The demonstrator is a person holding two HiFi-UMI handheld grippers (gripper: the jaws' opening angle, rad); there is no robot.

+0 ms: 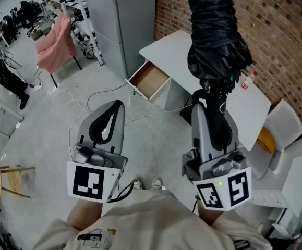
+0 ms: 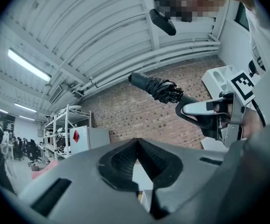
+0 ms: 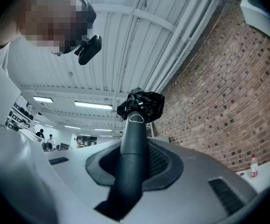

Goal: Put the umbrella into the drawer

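The head camera is looking steeply down from above on the grey left gripper (image 1: pixel 117 106), grey right gripper (image 1: pixel 209 100) and open wooden drawer (image 1: pixel 149 80). Each gripper camera is sitting close behind its own jaws, tilting upward; both are sharing the red brick wall (image 2: pixel 139 113) and white ribbed ceiling (image 2: pixel 93 27).

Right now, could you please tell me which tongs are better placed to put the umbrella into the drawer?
Right: the right tongs grip the folded black umbrella by its handle, with the open drawer ahead. The left tongs are shut, holding nothing.
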